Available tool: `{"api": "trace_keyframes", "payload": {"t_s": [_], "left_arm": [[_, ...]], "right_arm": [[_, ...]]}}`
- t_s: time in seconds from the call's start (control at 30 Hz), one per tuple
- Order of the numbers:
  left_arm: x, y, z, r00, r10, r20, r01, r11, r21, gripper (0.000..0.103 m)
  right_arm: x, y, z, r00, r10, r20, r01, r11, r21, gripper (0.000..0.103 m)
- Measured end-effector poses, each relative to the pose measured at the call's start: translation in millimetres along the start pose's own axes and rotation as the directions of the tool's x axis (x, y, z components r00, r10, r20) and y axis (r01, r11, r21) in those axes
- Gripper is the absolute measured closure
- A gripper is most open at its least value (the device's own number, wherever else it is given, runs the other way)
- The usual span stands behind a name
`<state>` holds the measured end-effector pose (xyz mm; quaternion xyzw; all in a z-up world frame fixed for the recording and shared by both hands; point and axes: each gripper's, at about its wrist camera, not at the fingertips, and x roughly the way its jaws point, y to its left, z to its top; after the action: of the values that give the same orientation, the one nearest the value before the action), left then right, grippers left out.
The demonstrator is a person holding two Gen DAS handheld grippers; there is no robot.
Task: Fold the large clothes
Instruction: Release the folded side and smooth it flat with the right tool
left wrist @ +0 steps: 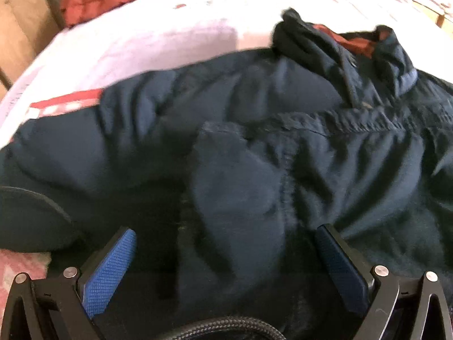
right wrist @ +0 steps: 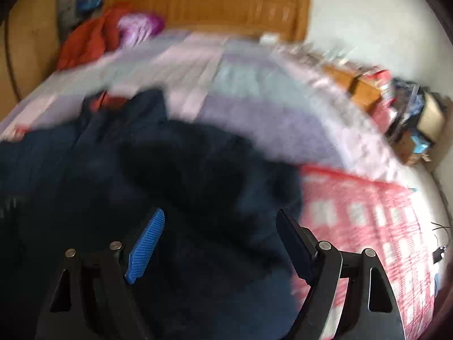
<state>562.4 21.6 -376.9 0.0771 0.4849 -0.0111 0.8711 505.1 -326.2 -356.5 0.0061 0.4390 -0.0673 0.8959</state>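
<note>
A large dark navy jacket [left wrist: 254,147] with a red-brown collar lining [left wrist: 356,44] lies rumpled on the bed. It fills most of the left wrist view. My left gripper [left wrist: 225,240] is open just above the jacket's lower part, with fabric lying between its blue pads [left wrist: 110,272], not clamped. In the right wrist view the same jacket [right wrist: 170,175] lies at left and centre, blurred. My right gripper [right wrist: 219,223] is open over the jacket's right edge, holding nothing.
The bed has a pale lilac sheet [right wrist: 254,107] and a red-and-white checked blanket [right wrist: 368,218] at right. A red quilted garment [right wrist: 87,42] lies by the wooden headboard [right wrist: 215,8]. Cluttered boxes [right wrist: 419,121] stand along the right wall.
</note>
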Motion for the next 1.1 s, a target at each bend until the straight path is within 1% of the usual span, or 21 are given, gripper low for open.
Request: {"api": "trace_keyframes", "payload": {"t_s": [0.03, 0.07, 0.13, 0.17, 0.2, 0.27, 0.3, 0.33, 0.37, 0.43, 0.47, 0.5, 0.57, 0.7, 0.87, 0.9, 0.97, 1.0, 1.1], "left_arm": [[-5, 3, 0, 1.0, 0.0, 0.004, 0.0, 1.0, -0.015, 0.0], [-9, 7, 1, 1.0, 0.001, 0.011, 0.0, 0.999, -0.033, 0.0], [-19, 6, 2, 0.999, -0.008, 0.041, 0.009, 0.999, -0.033, 0.0], [-27, 2, 3, 0.998, -0.026, 0.063, 0.028, 0.999, -0.018, 0.0], [-34, -6, 7, 0.995, -0.05, 0.088, 0.05, 0.999, 0.008, 0.0], [-42, -22, 12, 0.988, -0.096, 0.118, 0.09, 0.994, 0.054, 0.0], [-41, -32, 15, 0.987, -0.115, 0.116, 0.107, 0.992, 0.073, 0.0], [-36, -40, 16, 0.989, -0.114, 0.098, 0.106, 0.991, 0.086, 0.0], [-29, -46, 16, 0.992, -0.105, 0.071, 0.098, 0.991, 0.093, 0.0], [-8, -54, 12, 0.997, -0.079, 0.002, 0.078, 0.991, 0.106, 0.0], [7, -58, 7, 0.998, -0.042, -0.041, 0.047, 0.99, 0.131, 0.0], [13, -60, 2, 0.998, -0.039, -0.042, 0.045, 0.988, 0.147, 0.0], [12, -59, -1, 0.999, -0.041, -0.018, 0.044, 0.988, 0.15, 0.0], [8, -55, -2, 0.999, -0.037, -0.013, 0.038, 0.988, 0.153, 0.0], [-8, -41, -9, 0.999, -0.033, 0.03, 0.029, 0.989, 0.146, 0.0], [-9, -35, -10, 0.999, -0.033, 0.033, 0.028, 0.99, 0.135, 0.0], [-11, -22, -11, 0.998, -0.059, 0.026, 0.056, 0.994, 0.096, 0.0], [-10, -15, -12, 0.997, -0.067, 0.024, 0.065, 0.995, 0.076, 0.0], [-16, 12, -15, 0.996, -0.084, 0.034, 0.083, 0.996, 0.012, 0.0]], "right_arm": [[11, 13, -9, 0.998, 0.023, -0.052, -0.023, 1.0, -0.011, 0.018], [15, 20, -13, 0.998, 0.015, -0.06, -0.017, 0.999, -0.027, 0.017], [16, 34, -14, 0.999, -0.001, -0.043, -0.001, 0.999, -0.048, 0.017], [12, 39, -14, 1.0, -0.006, -0.03, 0.004, 0.998, -0.056, 0.017], [5, 44, -15, 1.0, -0.016, 0.006, 0.017, 0.998, -0.065, 0.017], [-2, 48, -11, 0.999, 0.007, 0.051, -0.004, 0.998, -0.067, 0.017], [-1, 49, -11, 0.999, 0.026, 0.043, -0.024, 0.998, -0.058, 0.017], [6, 51, -13, 0.998, 0.058, -0.007, -0.058, 0.997, -0.047, 0.017], [9, 54, -12, 0.998, 0.054, -0.032, -0.056, 0.997, -0.048, 0.017], [11, 55, -12, 0.998, 0.049, -0.046, -0.051, 0.998, -0.041, 0.017], [12, 56, -11, 0.997, 0.053, -0.061, -0.054, 0.998, -0.022, 0.017], [13, 55, -9, 0.996, 0.052, -0.07, -0.053, 0.999, -0.012, 0.017], [16, 64, -9, 0.996, 0.032, -0.088, -0.034, 0.999, -0.017, 0.017], [21, 64, -9, 0.995, 0.009, -0.102, -0.009, 1.0, -0.003, 0.017], [16, 65, -5, 0.995, -0.01, -0.095, 0.013, 0.999, 0.036, 0.017], [16, 67, -2, 0.996, -0.009, -0.088, 0.013, 0.999, 0.043, 0.017], [13, 74, 0, 0.997, 0.009, -0.072, -0.005, 0.999, 0.053, 0.017], [10, 79, 2, 0.998, 0.01, -0.063, -0.007, 0.999, 0.048, 0.017], [3, 103, 4, 0.998, 0.047, -0.036, -0.047, 0.999, 0.001, 0.017]]}}
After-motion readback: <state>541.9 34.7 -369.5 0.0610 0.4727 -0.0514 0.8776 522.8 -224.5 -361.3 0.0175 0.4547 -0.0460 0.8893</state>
